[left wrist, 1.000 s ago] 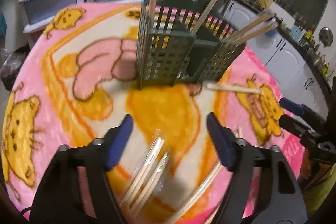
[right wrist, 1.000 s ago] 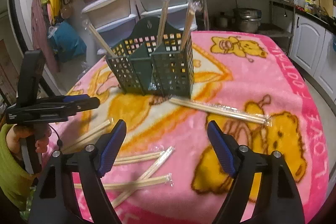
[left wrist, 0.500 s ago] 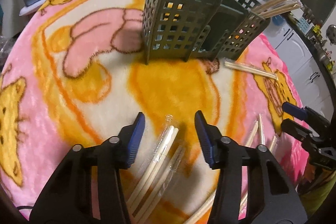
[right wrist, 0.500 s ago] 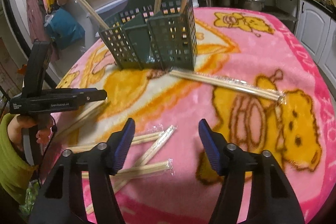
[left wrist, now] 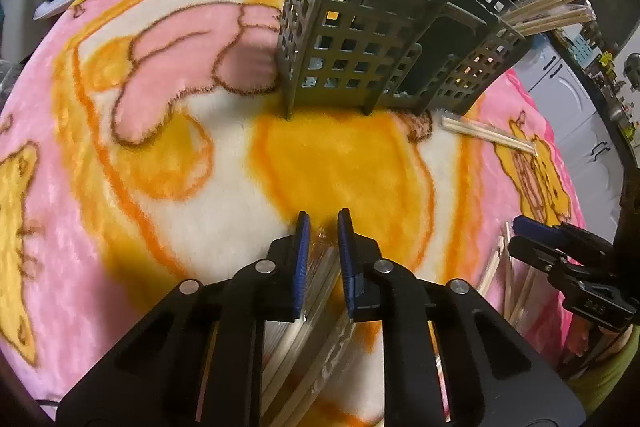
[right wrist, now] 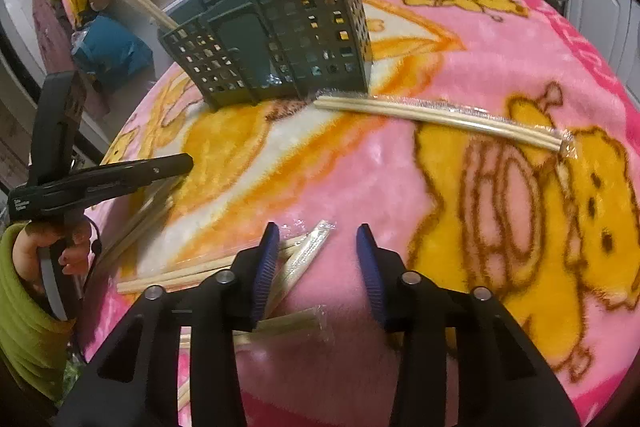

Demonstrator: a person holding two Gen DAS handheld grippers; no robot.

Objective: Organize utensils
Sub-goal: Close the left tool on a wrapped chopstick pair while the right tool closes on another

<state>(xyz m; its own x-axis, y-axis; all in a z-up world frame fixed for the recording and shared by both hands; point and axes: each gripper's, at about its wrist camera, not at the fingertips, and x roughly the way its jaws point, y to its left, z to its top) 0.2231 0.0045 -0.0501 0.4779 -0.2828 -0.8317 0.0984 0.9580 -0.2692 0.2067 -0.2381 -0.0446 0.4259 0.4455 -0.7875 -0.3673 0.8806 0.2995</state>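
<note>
The step in hand looks like a pick-up: the left gripper (left wrist: 323,227) has its jaws drawn close around a wrapped pair of chopsticks (left wrist: 320,267) lying on the blanket (left wrist: 160,187) that covers the counter. The blue pads (left wrist: 303,259) stand nearly parallel with only a narrow gap, and the wrapper fills that gap, so the jaws appear to be pinching the pair near its far tip. Whether the grip is firm cannot be told, since the film is slippery-looking and a second wrapped pair (left wrist: 332,347) lies just beside the first, under the right-hand finger.

To do it well, the person should make sure only one pair sits between the pads, squeeze on the wood rather than the loose film end, and lift straight up before turning the sticks upright. The caddy (left wrist: 360,39) stands well apart ahead, with sticks already poking from its compartments; a free cell should be chosen and the pair lowered tip-first so it does not catch on the grid wall.

The right gripper (right wrist: 313,239) hovers low with its jaws spread wide and holds nothing. Its left pad is just over the end of another wrapped pair (right wrist: 308,251); more pairs lie crossed beneath it. A long pair (right wrist: 440,115) rests near the caddy's foot, touching or almost touching it.
</note>
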